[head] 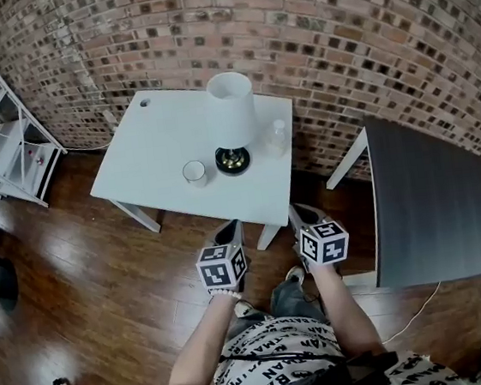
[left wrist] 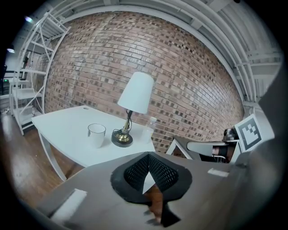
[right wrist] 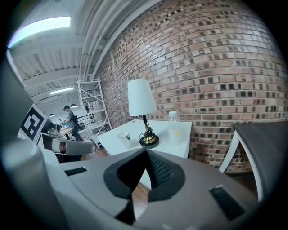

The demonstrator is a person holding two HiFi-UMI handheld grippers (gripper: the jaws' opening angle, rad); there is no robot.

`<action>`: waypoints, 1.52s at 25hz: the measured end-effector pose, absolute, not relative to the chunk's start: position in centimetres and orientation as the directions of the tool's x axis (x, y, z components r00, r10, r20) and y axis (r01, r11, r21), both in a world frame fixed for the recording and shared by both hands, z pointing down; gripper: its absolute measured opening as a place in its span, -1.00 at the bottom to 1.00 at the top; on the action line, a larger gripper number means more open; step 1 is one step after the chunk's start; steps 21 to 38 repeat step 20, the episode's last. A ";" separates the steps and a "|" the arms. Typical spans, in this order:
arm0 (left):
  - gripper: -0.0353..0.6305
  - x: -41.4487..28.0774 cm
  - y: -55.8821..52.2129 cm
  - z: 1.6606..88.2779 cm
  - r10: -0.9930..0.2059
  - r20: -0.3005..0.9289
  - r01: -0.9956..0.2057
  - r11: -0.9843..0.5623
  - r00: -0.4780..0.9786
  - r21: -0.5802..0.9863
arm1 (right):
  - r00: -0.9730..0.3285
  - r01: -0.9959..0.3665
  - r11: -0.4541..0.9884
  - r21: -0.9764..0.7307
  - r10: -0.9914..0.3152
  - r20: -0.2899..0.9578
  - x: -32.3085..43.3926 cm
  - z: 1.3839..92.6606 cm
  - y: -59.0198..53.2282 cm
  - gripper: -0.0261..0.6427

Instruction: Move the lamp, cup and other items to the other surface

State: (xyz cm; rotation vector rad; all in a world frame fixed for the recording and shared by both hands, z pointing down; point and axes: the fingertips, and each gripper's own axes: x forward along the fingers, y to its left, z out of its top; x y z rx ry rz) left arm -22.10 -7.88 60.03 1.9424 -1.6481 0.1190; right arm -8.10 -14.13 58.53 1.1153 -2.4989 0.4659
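A white-shaded lamp [head: 232, 115] on a brass base stands on the white table [head: 156, 136], with a white cup [head: 194, 173] to its left and a clear plastic bottle [head: 276, 137] to its right. A dark grey table [head: 431, 200] stands to the right. Both grippers hover off the white table's near edge, pointing at it. My left gripper [head: 230, 229] is shut and holds nothing; its view shows the cup [left wrist: 96, 134], lamp [left wrist: 135, 94] and bottle [left wrist: 148, 130] ahead. My right gripper [head: 299, 215] is also shut and holds nothing, with the lamp [right wrist: 141, 99] ahead.
A brick wall runs behind both tables. White metal shelving [head: 2, 145] stands at the far left. A thin cable [head: 410, 315] lies on the wood floor by the dark table. A person [right wrist: 69, 119] stands far off in the right gripper view.
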 end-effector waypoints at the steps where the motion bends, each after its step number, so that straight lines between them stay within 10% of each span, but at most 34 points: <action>1: -0.88 -22.0 -7.8 60.0 -0.876 0.423 -0.927 -0.066 0.232 0.370 | -0.626 -0.756 0.637 -0.152 -0.634 0.454 -8.2 58.6 -13.9 -0.89; 38: -0.88 -19.5 -9.1 59.1 -0.879 0.406 -0.921 -0.089 0.252 0.379 | -0.633 -0.746 0.651 -0.141 -0.627 0.454 -6.4 58.5 -13.7 -0.89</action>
